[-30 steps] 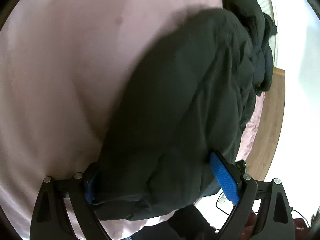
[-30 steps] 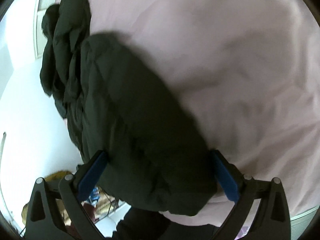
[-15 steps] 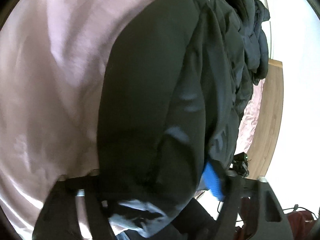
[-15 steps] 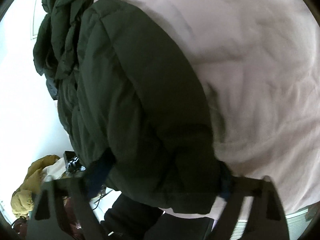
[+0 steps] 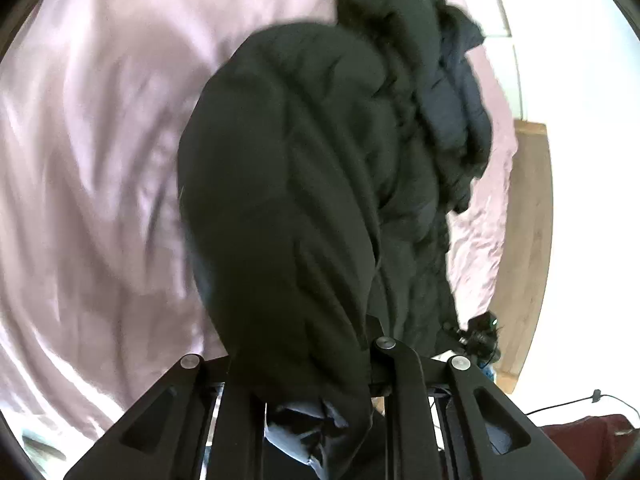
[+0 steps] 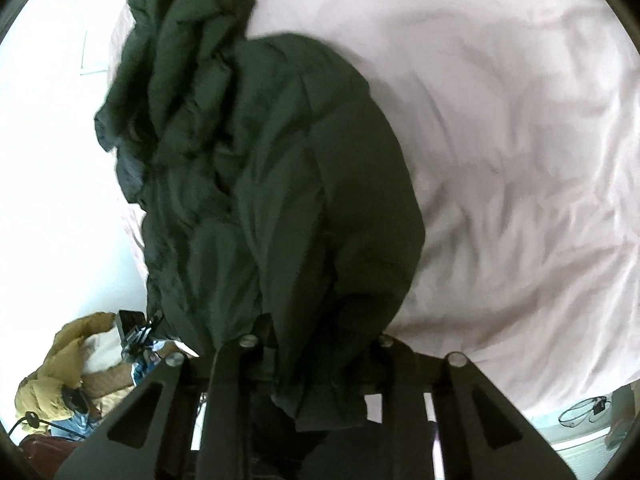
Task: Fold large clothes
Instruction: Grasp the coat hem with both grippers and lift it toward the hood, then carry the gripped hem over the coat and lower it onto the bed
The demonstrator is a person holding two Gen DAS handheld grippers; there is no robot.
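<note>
A big dark puffy jacket (image 5: 304,184) lies on a pale pink bedsheet (image 5: 88,152). Its near hem is bunched up and lifted off the bed. My left gripper (image 5: 308,364) has its jaws closing, pressed on a gathered fold of that hem. In the right wrist view the same jacket (image 6: 280,184) hangs from my right gripper (image 6: 316,356), whose jaws are closing too and pinch the cloth. Fabric hides the pads of both grippers. The jacket's far end, with its rumpled hood (image 6: 188,32), still rests on the bed.
A wooden bed edge (image 5: 528,220) runs along the right of the left wrist view. Beyond the bed, low on the left of the right wrist view, lie a mustard-yellow garment (image 6: 60,368) and a small dark device (image 6: 132,328). The pink sheet (image 6: 500,160) spreads wide to the right.
Both grippers went from wide open around the jacket's hem to closed on it. Both hands rose, lifting the near part of the jacket off the sheet.
</note>
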